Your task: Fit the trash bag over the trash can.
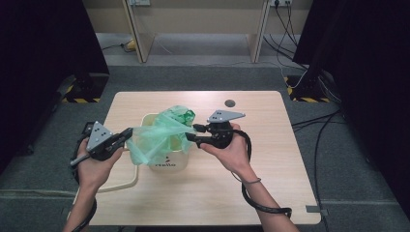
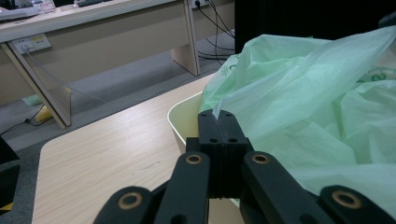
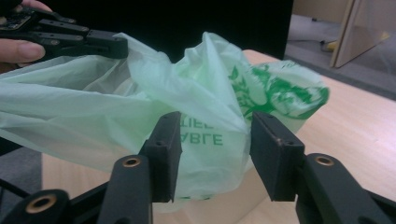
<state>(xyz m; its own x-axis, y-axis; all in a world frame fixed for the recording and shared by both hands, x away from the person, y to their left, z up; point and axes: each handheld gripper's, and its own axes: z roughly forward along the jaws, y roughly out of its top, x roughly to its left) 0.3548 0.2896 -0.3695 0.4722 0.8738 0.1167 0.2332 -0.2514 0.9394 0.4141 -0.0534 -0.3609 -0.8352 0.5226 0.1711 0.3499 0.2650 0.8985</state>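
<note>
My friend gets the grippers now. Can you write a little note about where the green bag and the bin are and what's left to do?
Left gripper: jaws shut on the green bag's edge, at the bin's left side.
Right gripper: jaws open, bag plastic lies between them, not pinched.
Cream bin stands upright on the table; the bag is bunched over its top, stretched toward the left gripper.
Done: one edge held.
Left: probably take hold again with the right, spread the bag open and fit it over the rim.

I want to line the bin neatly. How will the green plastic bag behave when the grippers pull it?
The green plastic bag is probably very floppy: it sags in folds between the left gripper and the bin. It looks thin and translucent, so likely light and easy to tear. It may slip from the right gripper, whose jaws stand apart.
</note>
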